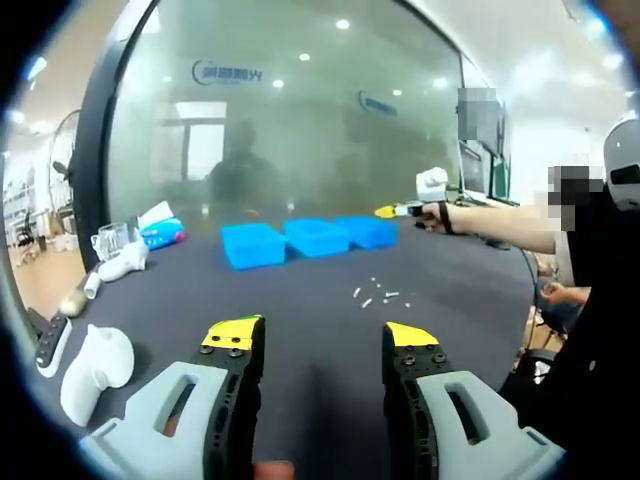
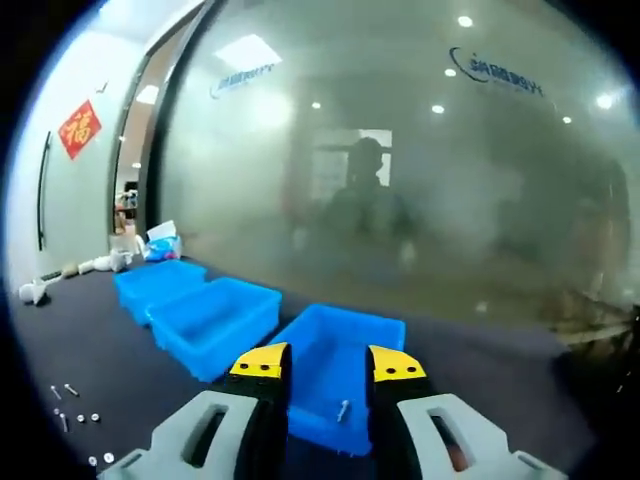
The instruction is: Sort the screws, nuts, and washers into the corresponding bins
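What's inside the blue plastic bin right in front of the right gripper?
One small pale screw lies on the floor of the nearest blue plastic bin. The right gripper, jaws apart, covers part of the near floor.

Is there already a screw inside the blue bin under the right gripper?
Yes, one small screw lies on the floor of the nearest blue bin.

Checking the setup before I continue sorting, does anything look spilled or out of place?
Nothing is damaged. Small loose parts lie scattered on the dark table, outside the three blue bins; one screw already sits in the nearest bin.
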Motion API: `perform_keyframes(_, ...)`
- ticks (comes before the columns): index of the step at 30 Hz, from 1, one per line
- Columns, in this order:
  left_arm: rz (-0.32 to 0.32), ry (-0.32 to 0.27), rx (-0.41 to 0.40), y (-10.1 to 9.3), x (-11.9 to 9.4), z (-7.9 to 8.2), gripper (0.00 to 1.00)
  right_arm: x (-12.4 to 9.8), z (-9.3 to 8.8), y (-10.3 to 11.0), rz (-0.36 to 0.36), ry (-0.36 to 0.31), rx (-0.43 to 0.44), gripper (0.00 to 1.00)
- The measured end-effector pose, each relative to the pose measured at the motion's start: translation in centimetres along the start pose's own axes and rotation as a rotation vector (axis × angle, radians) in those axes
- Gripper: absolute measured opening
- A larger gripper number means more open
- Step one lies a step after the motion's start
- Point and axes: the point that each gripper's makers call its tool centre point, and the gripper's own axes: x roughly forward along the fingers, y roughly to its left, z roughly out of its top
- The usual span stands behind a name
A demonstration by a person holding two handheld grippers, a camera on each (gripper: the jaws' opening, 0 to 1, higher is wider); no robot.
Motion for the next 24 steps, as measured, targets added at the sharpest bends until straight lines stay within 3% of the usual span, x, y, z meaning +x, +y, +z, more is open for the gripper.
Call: perform_keyframes(24,-0.016,-0.012,-0.002,-0.7,0.0,0.1,0.46,-15.7,-1.9,7.3,0.157,-0.123,-0.021,0.29)
